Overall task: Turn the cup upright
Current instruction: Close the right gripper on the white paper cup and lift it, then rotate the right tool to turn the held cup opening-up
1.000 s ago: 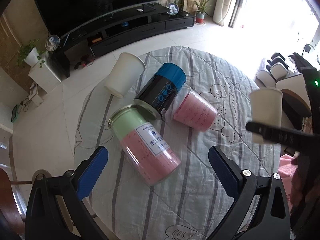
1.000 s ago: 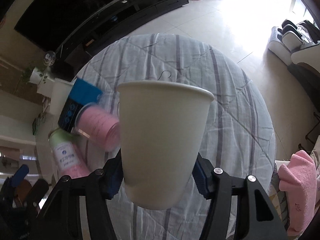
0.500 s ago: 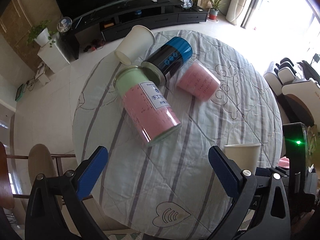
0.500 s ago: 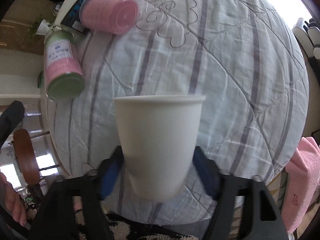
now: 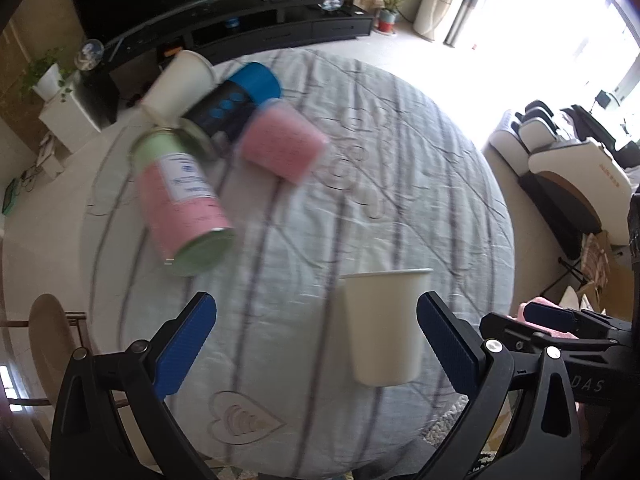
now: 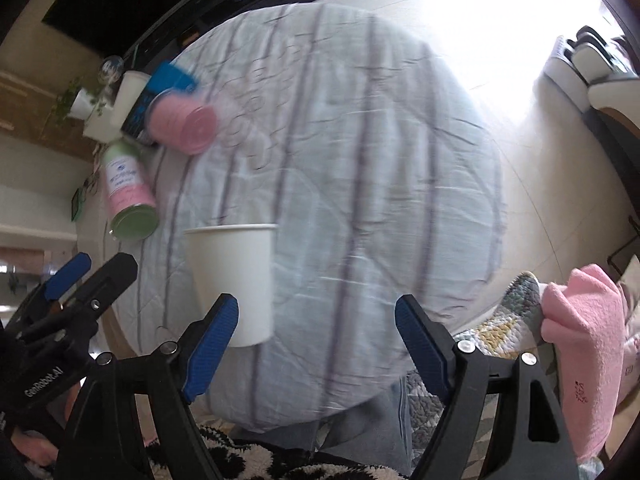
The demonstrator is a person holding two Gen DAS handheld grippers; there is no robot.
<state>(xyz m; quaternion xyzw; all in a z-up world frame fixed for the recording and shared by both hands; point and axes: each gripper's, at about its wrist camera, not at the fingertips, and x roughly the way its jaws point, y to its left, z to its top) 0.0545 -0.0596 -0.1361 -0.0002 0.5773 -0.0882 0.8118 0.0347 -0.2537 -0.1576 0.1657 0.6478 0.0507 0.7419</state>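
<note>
A white paper cup (image 5: 382, 326) stands upright on the striped tablecloth near the table's front edge; in the right wrist view the cup (image 6: 234, 280) is just left of my right gripper's left finger. My right gripper (image 6: 316, 344) is open and empty, drawn back from the cup. My left gripper (image 5: 316, 344) is open and empty, with the cup between its fingers towards the right one, not touched. A second white cup (image 5: 176, 82) lies on its side at the far left edge.
A pink cup (image 5: 280, 144), a pink-and-green can (image 5: 182, 196) and a black can with a blue cap (image 5: 232, 104) lie on their sides at the far left. The round table (image 5: 440, 200) drops off all round. A pink cloth (image 6: 588, 352) hangs at the right.
My right gripper has opened, let go of the white cup and pulled back to the right. The cup now stands on the table. My left gripper has swung towards the cup.
</note>
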